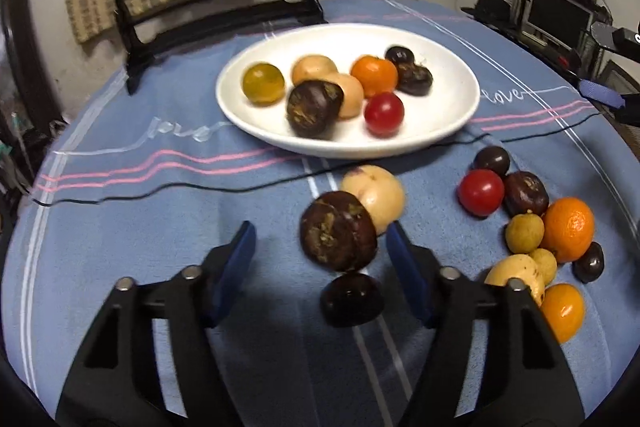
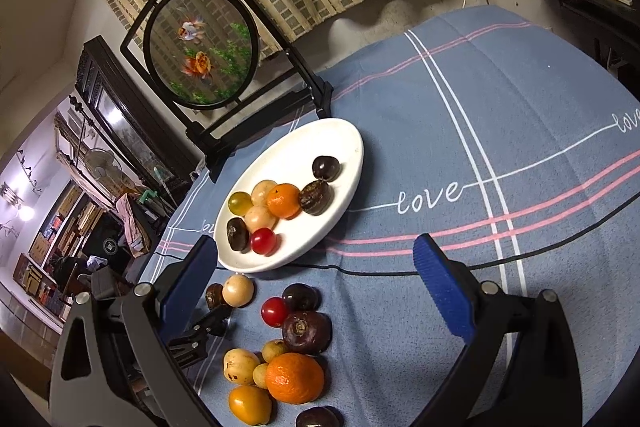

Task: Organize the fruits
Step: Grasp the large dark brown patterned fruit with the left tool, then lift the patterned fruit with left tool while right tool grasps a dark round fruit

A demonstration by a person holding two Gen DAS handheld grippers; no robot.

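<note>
While our left gripper (image 1: 320, 247) points down at the cloth (image 1: 160, 227), its jaws stand apart around a dark chestnut (image 1: 338, 237); the right pad looks just at it, the left pad clear, so we cannot tell whether it is grasped. Beyond, the plate (image 1: 452, 95) holds eight fruits. In the right view, our right gripper (image 2: 312, 267) hangs released above the loose pile, near the orange (image 2: 294, 377).
</note>
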